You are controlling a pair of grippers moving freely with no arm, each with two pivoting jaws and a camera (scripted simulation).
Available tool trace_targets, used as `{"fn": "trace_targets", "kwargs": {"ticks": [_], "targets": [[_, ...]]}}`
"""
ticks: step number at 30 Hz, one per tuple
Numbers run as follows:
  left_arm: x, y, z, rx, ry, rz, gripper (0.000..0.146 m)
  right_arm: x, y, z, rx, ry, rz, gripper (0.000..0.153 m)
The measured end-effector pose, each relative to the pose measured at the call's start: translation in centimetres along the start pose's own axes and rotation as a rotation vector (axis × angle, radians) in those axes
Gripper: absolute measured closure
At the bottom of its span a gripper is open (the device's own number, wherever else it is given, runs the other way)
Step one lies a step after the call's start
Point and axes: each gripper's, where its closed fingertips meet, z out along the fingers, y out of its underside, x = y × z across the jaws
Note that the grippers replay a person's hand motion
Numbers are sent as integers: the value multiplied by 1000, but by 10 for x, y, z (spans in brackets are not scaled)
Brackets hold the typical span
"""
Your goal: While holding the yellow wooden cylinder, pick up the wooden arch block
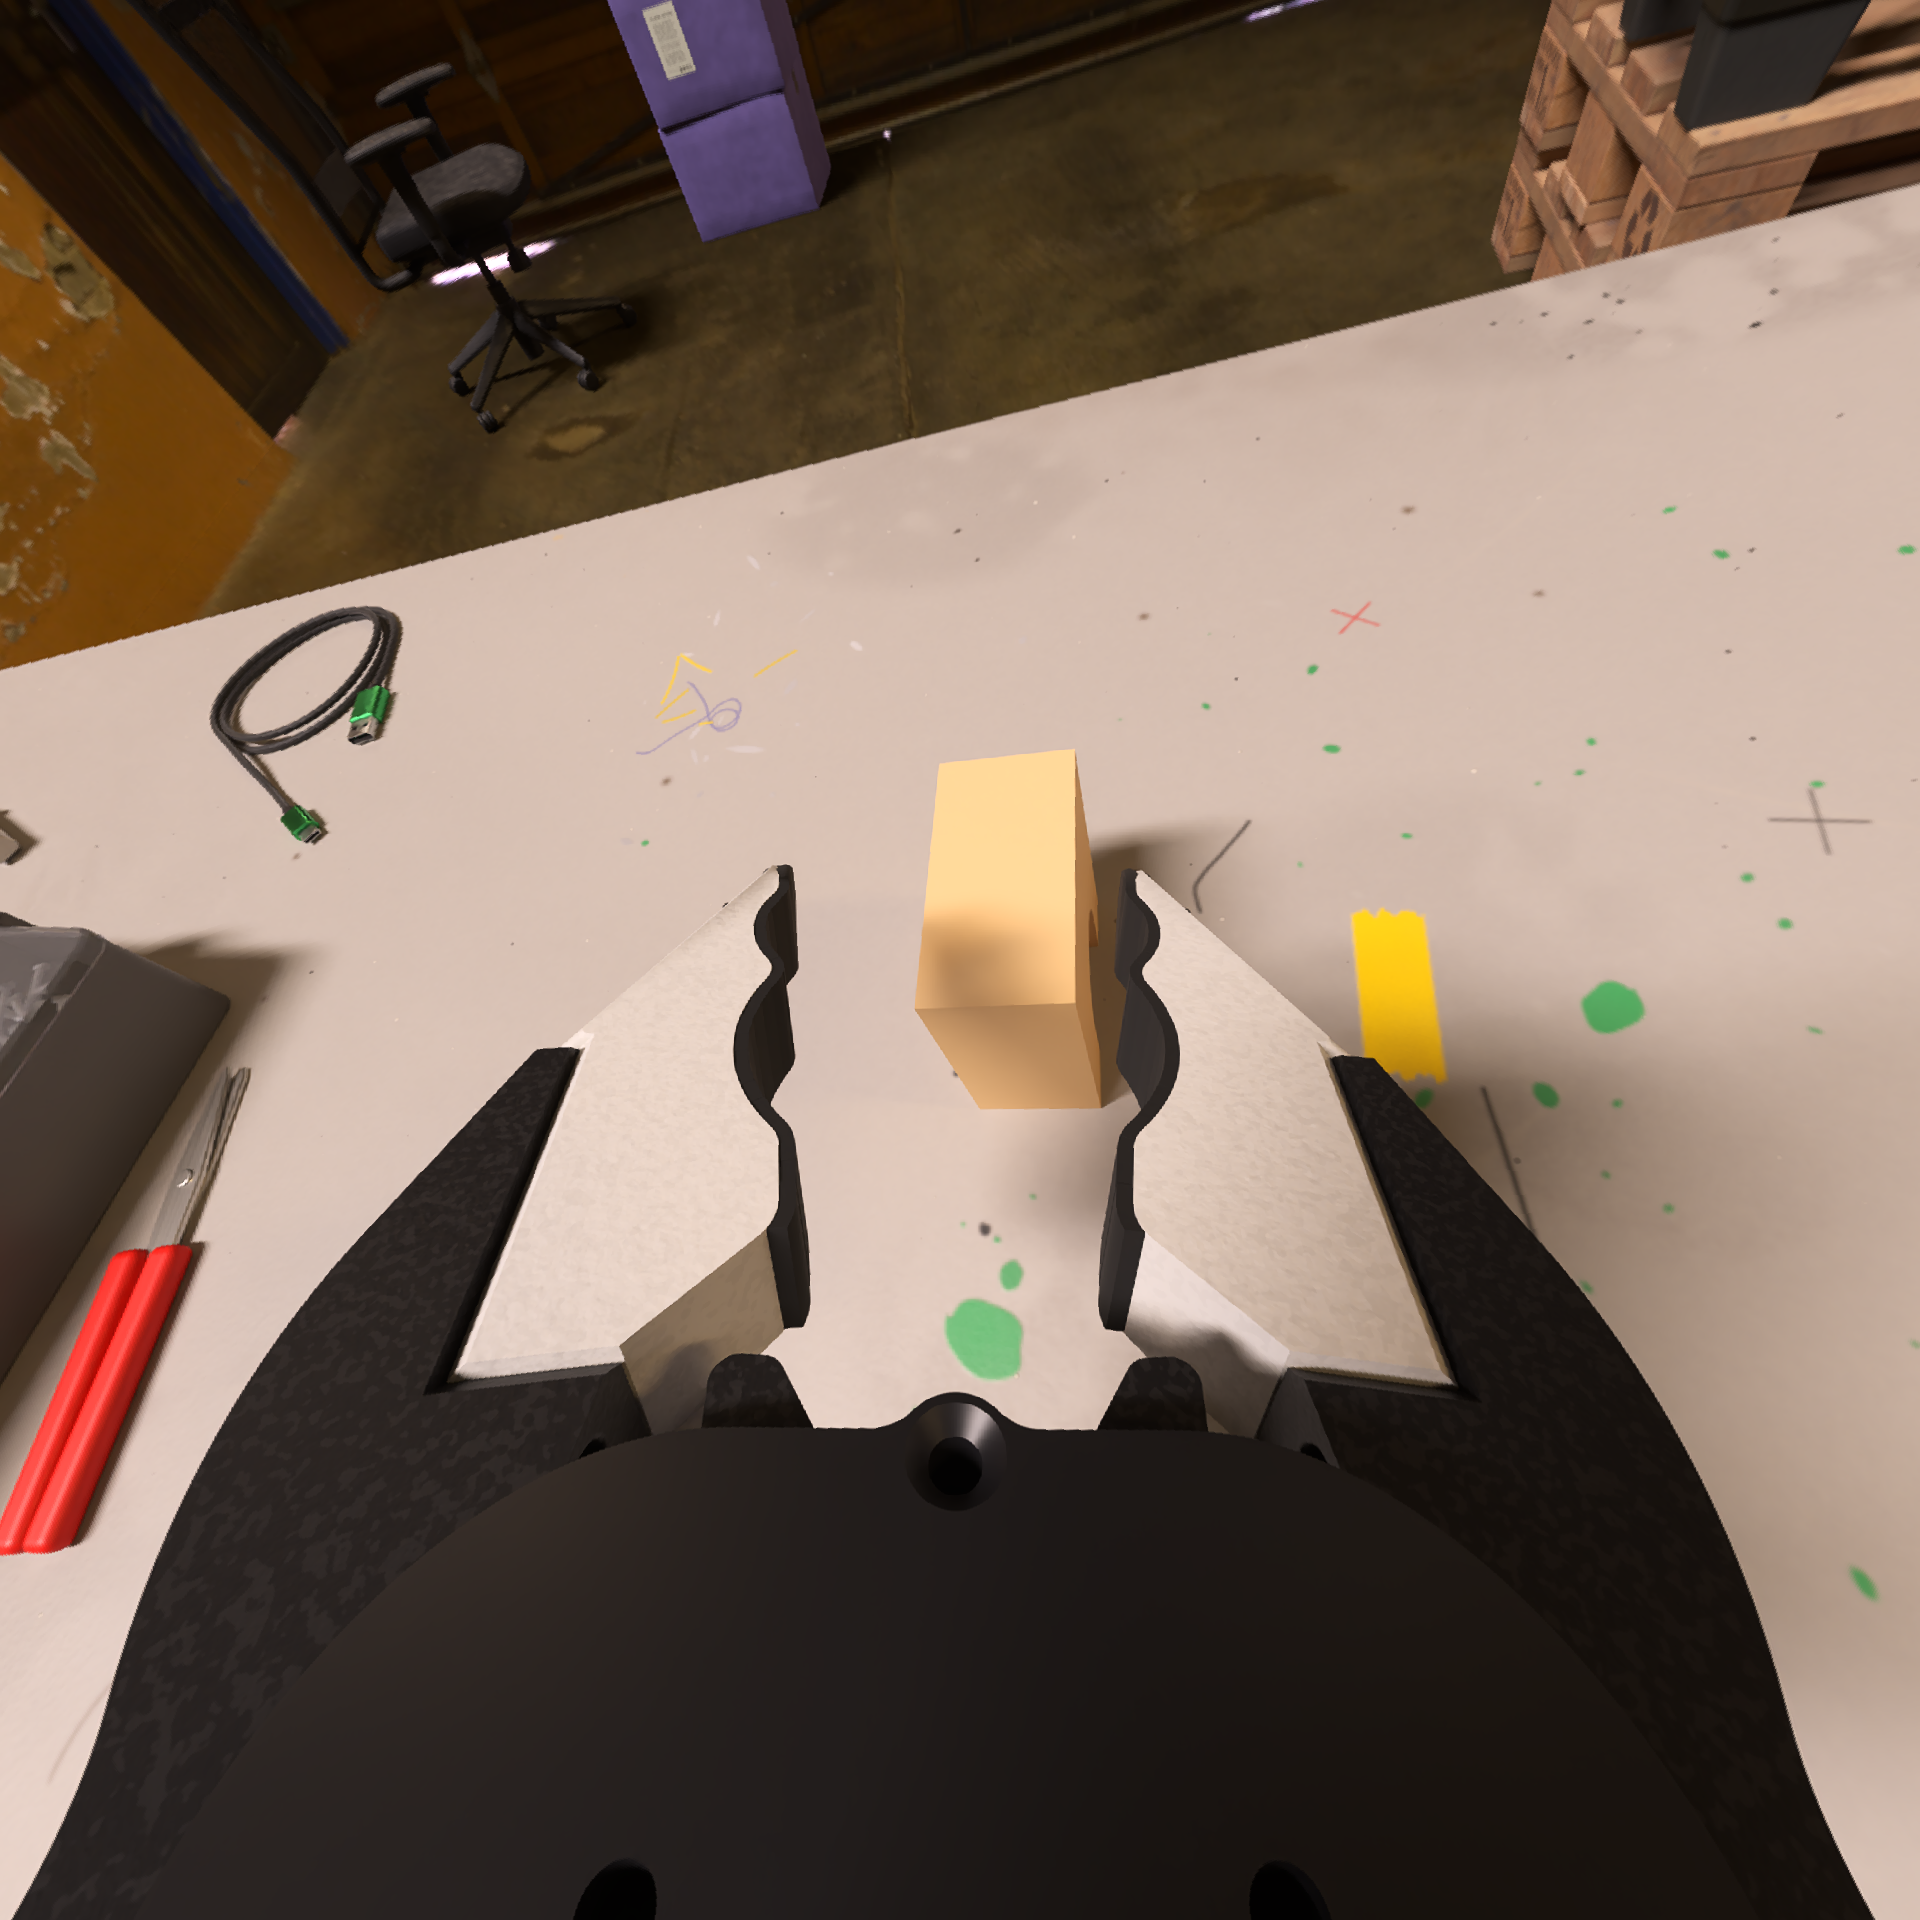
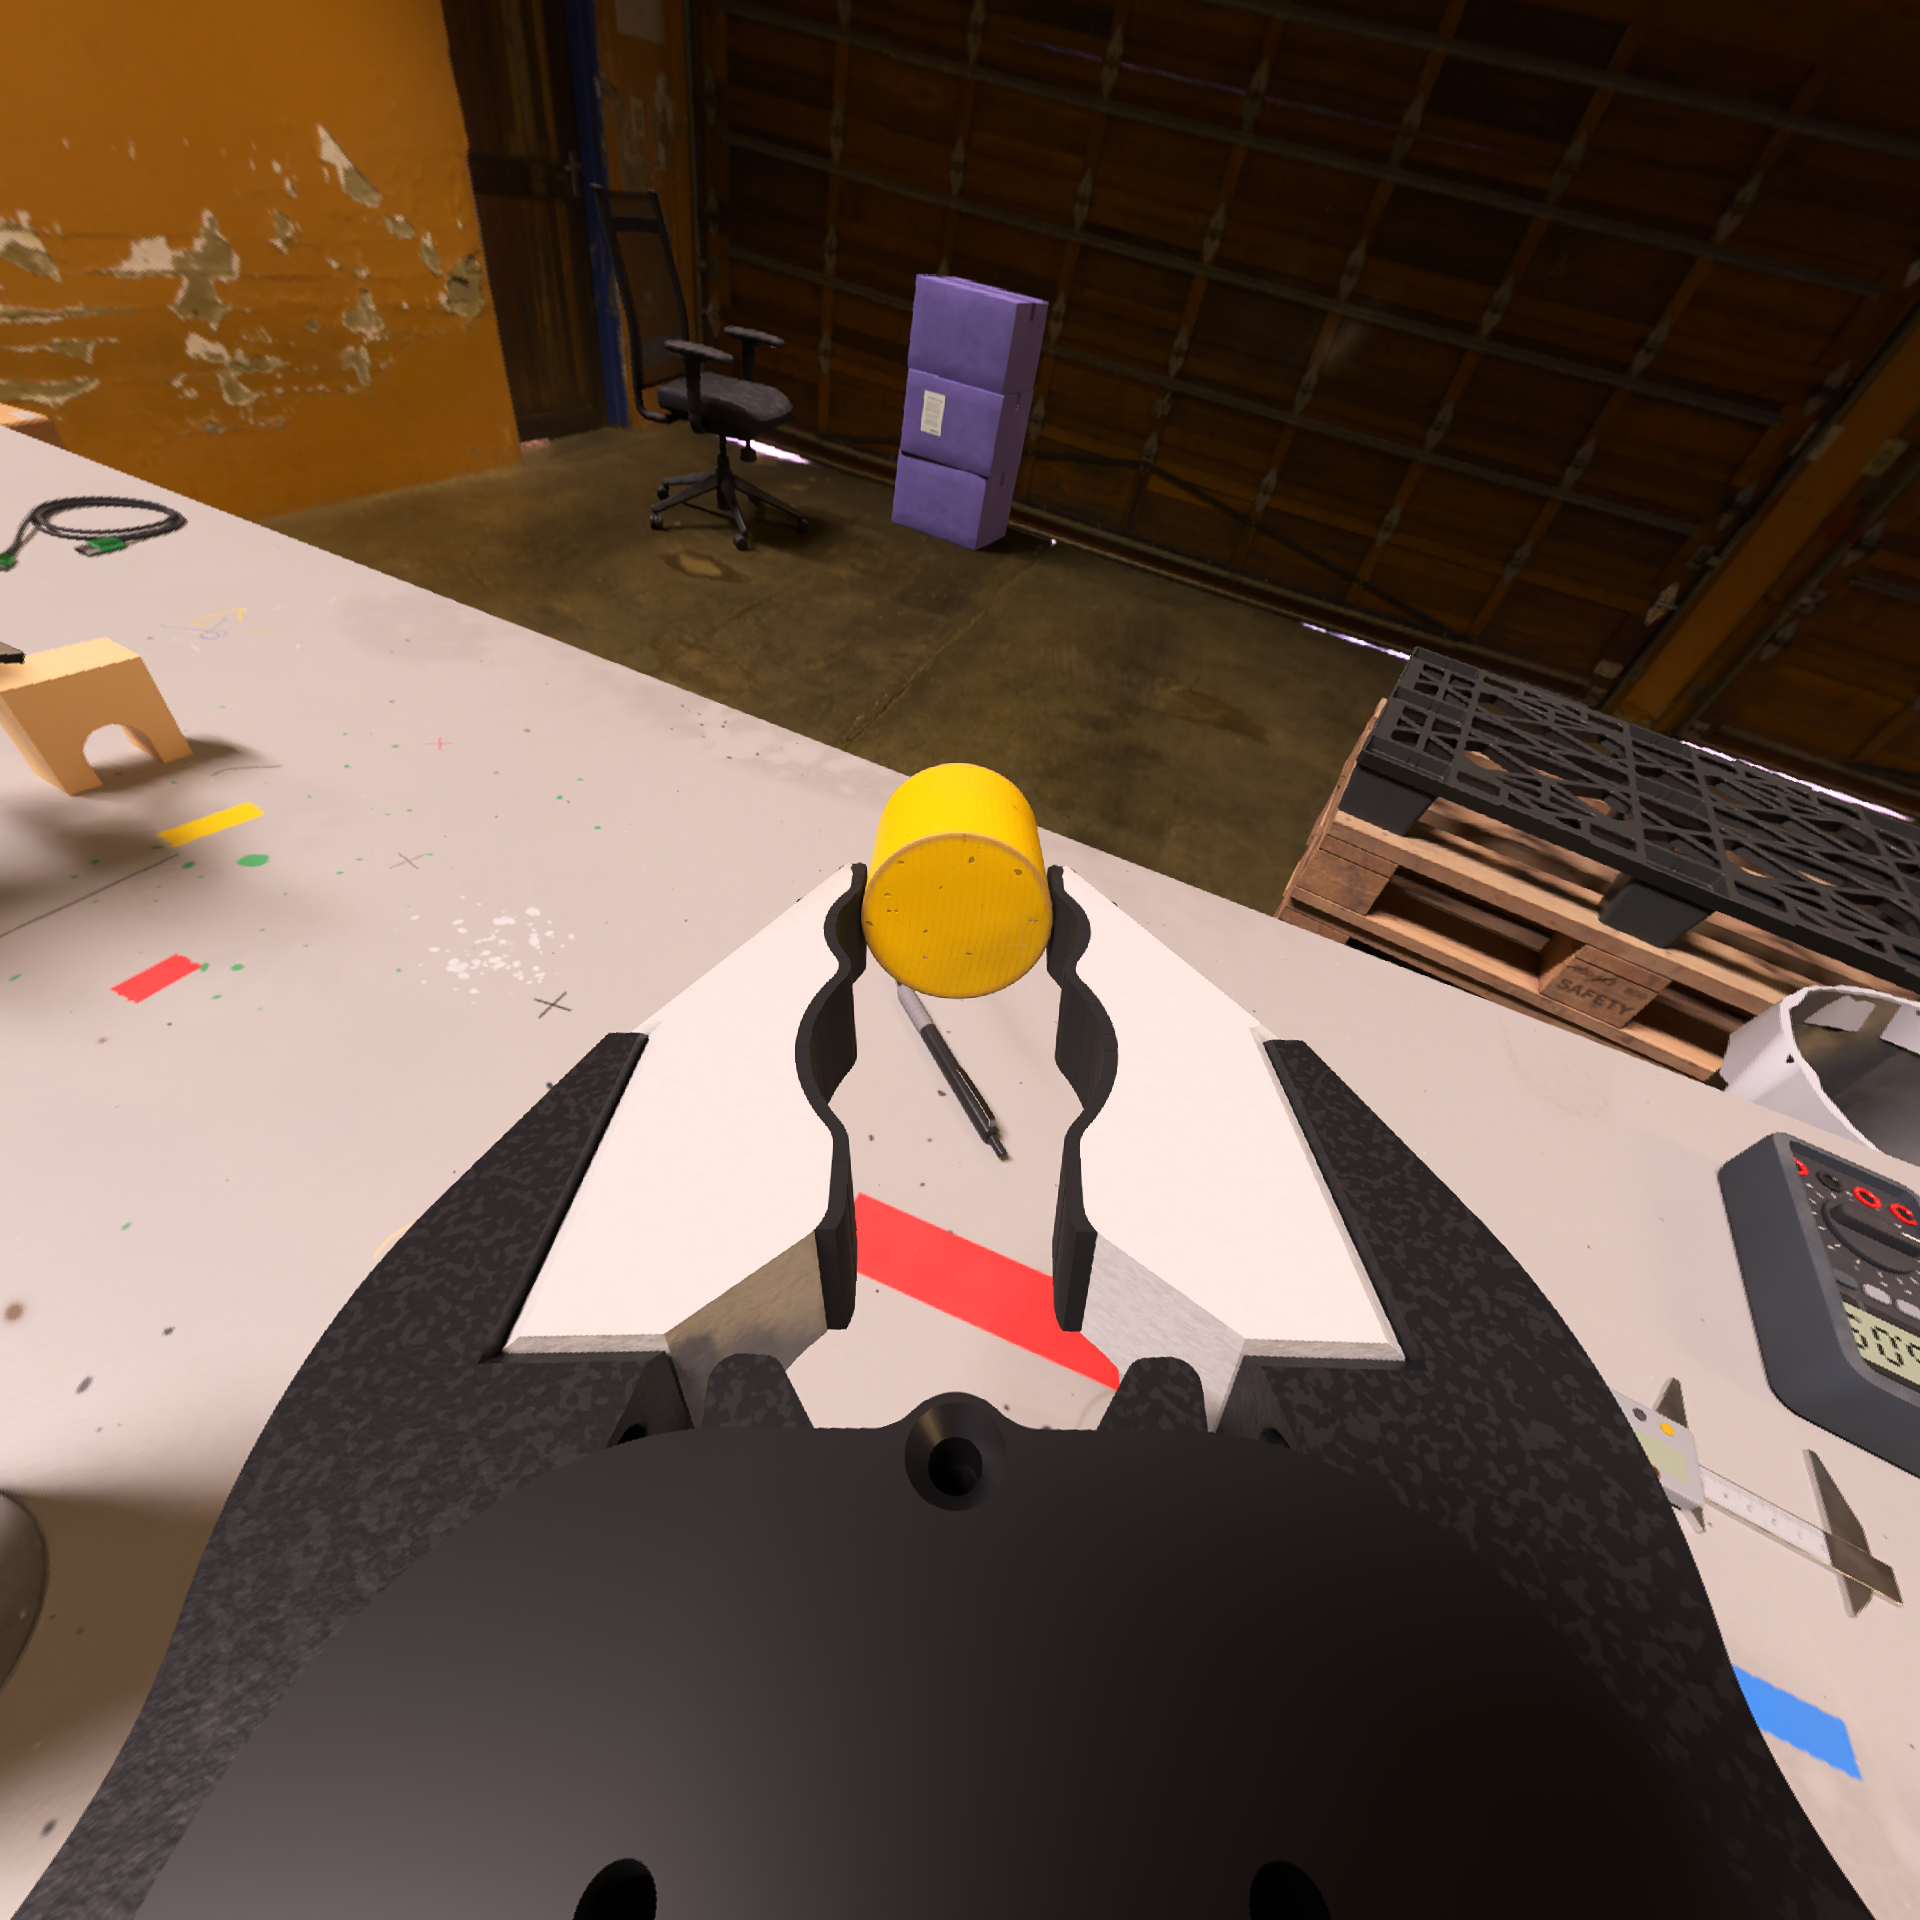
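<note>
Between the spread fingers of the left hand-held gripper [image 1: 956, 883], seen from the left wrist, the wooden arch block [image 1: 1006, 925] stands on the counter [image 1: 1143, 540] on its feet. Its long axis runs straight away from the camera, one flat end facing the camera, the arch cut-out opening toward the right finger. The jaws stand wide and grip nothing; the block sits closer to the right finger than to the left, with a clear gap on the left side. A strip of yellow tape [image 1: 1397, 992] lies just right of the right finger. A coiled black cable [image 1: 301, 696] lies well to the left and red-handled scissors [image 1: 114, 1340] at the left edge. Bare counter stretches beyond the block to the far edge.

From the right wrist, the right hand-held gripper [image 2: 956, 883] is closed on the yellow wooden cylinder [image 2: 956, 883], pinched at the fingertips and lifted off the counter [image 2: 675, 727]. Its long axis points away from the camera, one round end facing back. A pen [image 2: 951, 1070] and red tape [image 2: 977, 1288] lie below. The arch block [image 2: 88, 712] stands far left, well apart. A multimeter [image 2: 1839, 1288] and a caliper [image 2: 1766, 1507] lie to the right.
</note>
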Motion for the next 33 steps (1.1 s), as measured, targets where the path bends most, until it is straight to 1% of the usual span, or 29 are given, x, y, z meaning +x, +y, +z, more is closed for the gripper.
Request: {"fn": "trace_targets", "kwargs": {"ticks": [6,13,18,22,33], "targets": [[-1,9,12,-41,10,-20,83,0,5,4,-43,12,-18,118],[2,18,28,-102,43,-32,84,-2,3,5,-43,10,-30,118],[7,22,39,-167,59,-28,86,-2,8,8,-65,7,-29,118],[6,26,43,-215,32,2,90,-1,13,9,-97,16,-42,118],[10,27,44,-230,18,70,102,-5,17,11,-128,4,-58,118]]}}
